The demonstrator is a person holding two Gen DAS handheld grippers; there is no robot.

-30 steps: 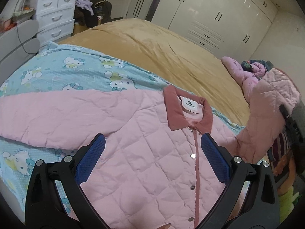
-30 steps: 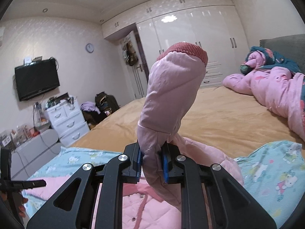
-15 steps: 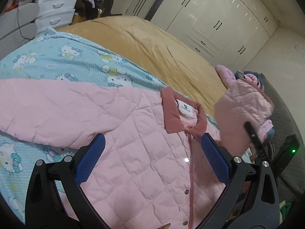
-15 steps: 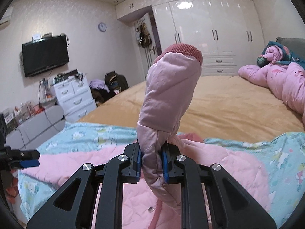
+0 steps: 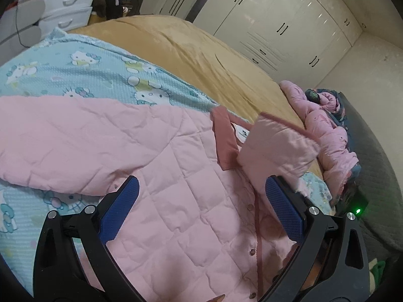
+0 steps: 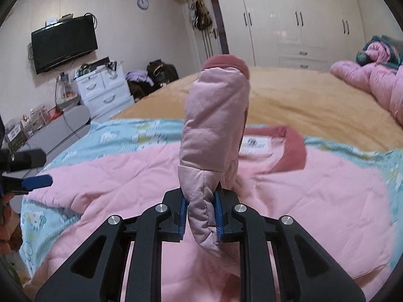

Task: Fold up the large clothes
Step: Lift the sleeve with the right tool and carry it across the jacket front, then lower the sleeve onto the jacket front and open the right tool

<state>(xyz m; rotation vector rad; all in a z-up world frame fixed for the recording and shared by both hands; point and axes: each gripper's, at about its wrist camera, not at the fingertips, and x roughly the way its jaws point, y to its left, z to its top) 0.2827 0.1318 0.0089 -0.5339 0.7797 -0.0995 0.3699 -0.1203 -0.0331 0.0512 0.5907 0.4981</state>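
The jacket is matt quilted pink cloth with a ribbed darker collar, the wardrobe glossy white, each claw's pads textured blue.

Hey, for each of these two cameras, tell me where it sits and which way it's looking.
Left wrist: on the open left gripper, above the pink jacket, facing its collar and the wardrobe; its blue fingers show.
Right wrist: on the right gripper, shut on the sleeve, facing the TV; the left gripper appears at the picture's left edge.
Shared: jacket, collar, sleeve, wardrobe.
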